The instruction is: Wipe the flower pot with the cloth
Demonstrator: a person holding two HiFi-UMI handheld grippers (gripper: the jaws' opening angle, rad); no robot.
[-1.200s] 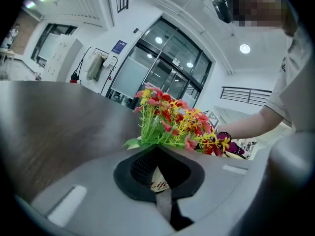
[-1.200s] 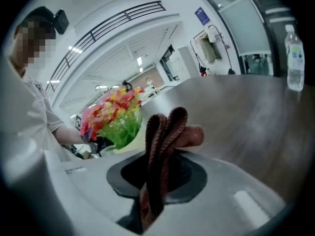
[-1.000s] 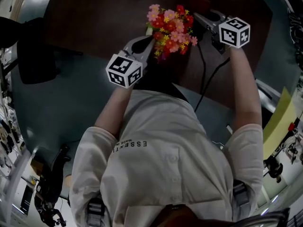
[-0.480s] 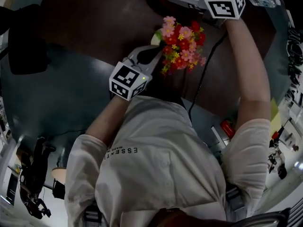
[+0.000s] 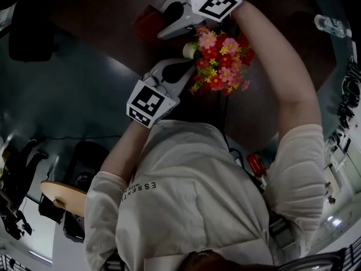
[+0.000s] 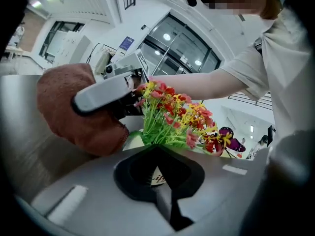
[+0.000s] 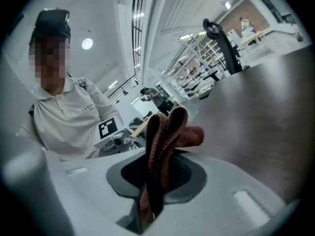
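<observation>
left gripper [image 5: 181,68]: fingers pinching the little white flower pot [image 5: 189,50] of red-pink blooms | right gripper [image 7: 150,200]: fingers clamped on a fuzzy rust-brown cloth [image 7: 170,132], right beside it

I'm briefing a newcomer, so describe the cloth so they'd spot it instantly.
Find the dark brown table, then the flower pot of red, pink and yellow flowers. Right beside the flowers, the right gripper has its jaws shut on the cloth: the only rust-red, fuzzy, crumpled thing there.

cloth [image 7: 170,132]: rust-brown | flowers [image 5: 223,61]: red, pink, yellow, green stems | flower pot [image 5: 189,50]: white | shirt [image 5: 192,208]: cream
</observation>
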